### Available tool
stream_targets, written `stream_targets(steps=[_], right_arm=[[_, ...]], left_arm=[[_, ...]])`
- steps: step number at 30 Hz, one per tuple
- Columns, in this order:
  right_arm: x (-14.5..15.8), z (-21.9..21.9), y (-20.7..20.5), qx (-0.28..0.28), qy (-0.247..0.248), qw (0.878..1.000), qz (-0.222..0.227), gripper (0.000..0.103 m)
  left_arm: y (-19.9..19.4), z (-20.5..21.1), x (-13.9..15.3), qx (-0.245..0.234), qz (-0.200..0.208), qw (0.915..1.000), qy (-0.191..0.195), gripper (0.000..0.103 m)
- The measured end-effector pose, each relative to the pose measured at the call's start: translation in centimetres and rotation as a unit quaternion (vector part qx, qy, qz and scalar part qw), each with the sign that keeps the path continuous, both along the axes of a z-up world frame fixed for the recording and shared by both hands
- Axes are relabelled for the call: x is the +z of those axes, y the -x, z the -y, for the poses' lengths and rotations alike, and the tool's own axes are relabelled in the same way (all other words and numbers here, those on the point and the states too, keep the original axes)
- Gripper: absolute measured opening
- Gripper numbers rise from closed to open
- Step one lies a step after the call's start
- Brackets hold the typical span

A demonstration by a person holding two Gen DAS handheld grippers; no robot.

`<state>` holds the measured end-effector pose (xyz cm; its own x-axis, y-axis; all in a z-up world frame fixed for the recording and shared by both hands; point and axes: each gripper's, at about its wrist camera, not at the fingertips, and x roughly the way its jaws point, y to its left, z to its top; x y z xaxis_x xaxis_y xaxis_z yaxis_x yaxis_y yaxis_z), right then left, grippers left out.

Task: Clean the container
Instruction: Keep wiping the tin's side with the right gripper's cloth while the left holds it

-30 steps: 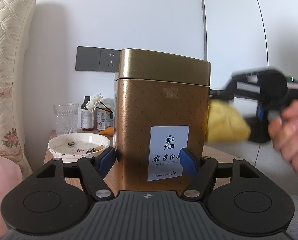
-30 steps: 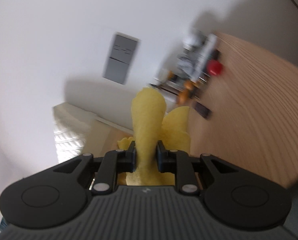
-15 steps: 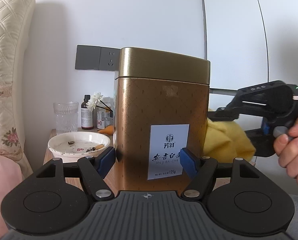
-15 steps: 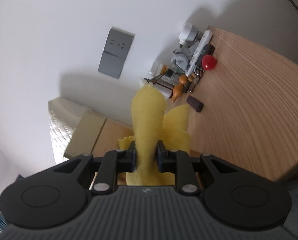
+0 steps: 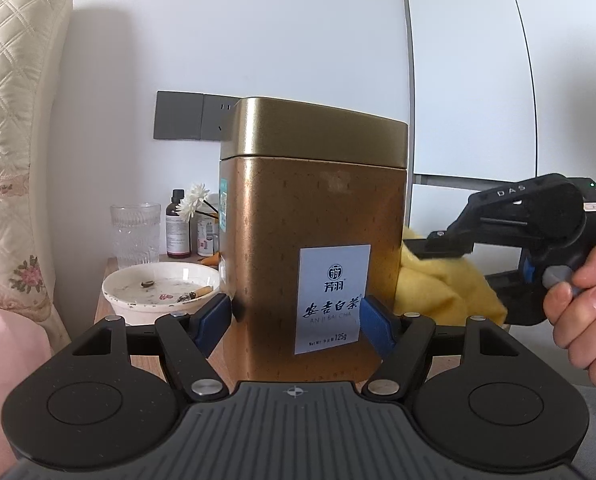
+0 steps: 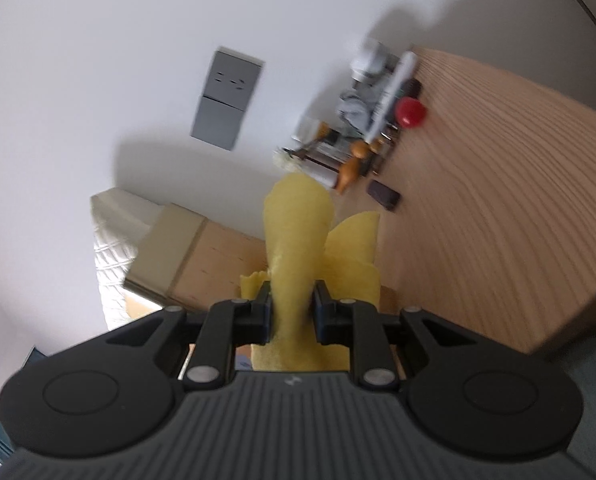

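- Over the last second my right hand-held gripper (image 5: 438, 245) has dropped from beside the upper part of the tin to low against its right side, carrying the yellow cloth (image 5: 442, 286) down with it; the right wrist view is blurred, so I take it as mid-stroke.
- I read that as a wipe down the right wall, with the front, left side and lid likely still to do.
- The right hand-held gripper is clenched on the cloth (image 6: 293, 240), the fabric bunched between its fingers.
- My left hand-held gripper (image 5: 295, 320) clamps the gold tea tin (image 5: 314, 216) low on both sides, unmoved.
- The tin stands upright on the wooden tabletop (image 5: 107, 280), near me, lid on, a white label on its front, a faint pale smudge under the lid rim.
- An ashtray dish (image 5: 161, 292) sits to its left.
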<state>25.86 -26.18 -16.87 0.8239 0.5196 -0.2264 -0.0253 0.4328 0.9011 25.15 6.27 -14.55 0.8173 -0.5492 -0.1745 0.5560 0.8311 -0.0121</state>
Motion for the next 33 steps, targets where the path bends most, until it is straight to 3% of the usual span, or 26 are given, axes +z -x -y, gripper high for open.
stream_targets(steps=[4, 10, 16, 19, 27, 29, 33], right_arm=[[1.2, -0.2, 0.0, 0.002, 0.008, 1.0, 0.006, 0.022], [4.2, -0.4, 0.2, 0.004, 0.003, 0.998, 0.057, 0.022], [0.4, -0.4, 1.0, -0.006, -0.012, 1.0, 0.004, 0.022], [-0.1, -0.5, 1.1, -0.007, -0.013, 1.0, -0.007, 0.022], [5.1, -0.5, 0.6, 0.007, -0.008, 0.997, 0.072, 0.022], [4.6, -0.5, 0.8, 0.005, -0.012, 0.997, 0.072, 0.022], [1.6, -0.3, 1.3, -0.002, -0.018, 1.0, 0.022, 0.022]], left_arm=[[0.3, 0.0, 0.1, -0.001, 0.0, 1.0, 0.0, 0.075], [-0.3, -0.4, -0.1, -0.005, 0.0, 1.0, 0.0, 0.075], [-0.2, -0.6, 0.0, -0.006, 0.001, 1.0, -0.001, 0.075], [-0.1, -0.8, 0.0, -0.01, 0.001, 1.0, -0.002, 0.075], [0.0, -0.7, 0.1, -0.009, 0.002, 0.9999, -0.004, 0.075], [0.0, -0.7, 0.1, -0.01, 0.002, 0.9999, -0.003, 0.075], [0.2, -0.5, 0.2, -0.009, 0.001, 1.0, -0.003, 0.075]])
